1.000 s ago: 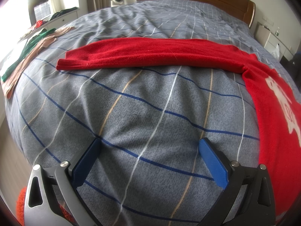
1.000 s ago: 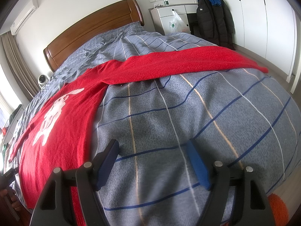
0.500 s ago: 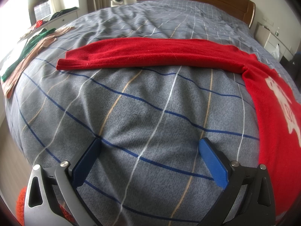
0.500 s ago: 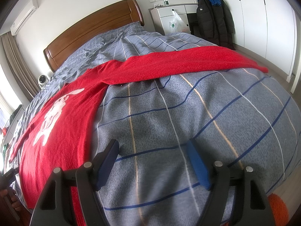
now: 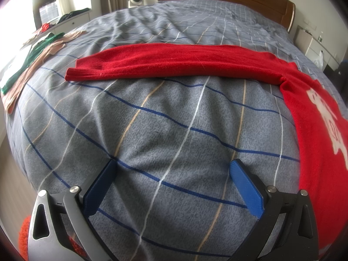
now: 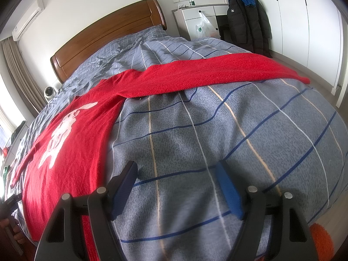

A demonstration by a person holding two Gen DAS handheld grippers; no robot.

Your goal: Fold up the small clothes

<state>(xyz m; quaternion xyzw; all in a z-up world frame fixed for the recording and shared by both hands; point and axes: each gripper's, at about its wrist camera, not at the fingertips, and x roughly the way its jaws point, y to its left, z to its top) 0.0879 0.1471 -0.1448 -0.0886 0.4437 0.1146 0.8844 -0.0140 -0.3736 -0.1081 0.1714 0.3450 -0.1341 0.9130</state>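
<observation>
A red knit sweater (image 5: 308, 117) with a white figure on its front lies flat on the grey checked bedspread (image 5: 174, 117). One sleeve (image 5: 174, 63) stretches left across the left wrist view. The other sleeve (image 6: 217, 74) stretches right in the right wrist view, where the sweater's body (image 6: 71, 145) lies at the left. My left gripper (image 5: 173, 167) is open and empty over bare bedspread, in front of its sleeve. My right gripper (image 6: 177, 169) is open and empty over bare bedspread (image 6: 217, 134), in front of its sleeve.
Green and beige clothes (image 5: 37, 50) lie at the bed's left edge. A wooden headboard (image 6: 108, 37) stands at the far end. A white dresser (image 6: 202, 24) and a dark jacket (image 6: 245, 21) stand at the right, beside white wardrobe doors (image 6: 304, 21).
</observation>
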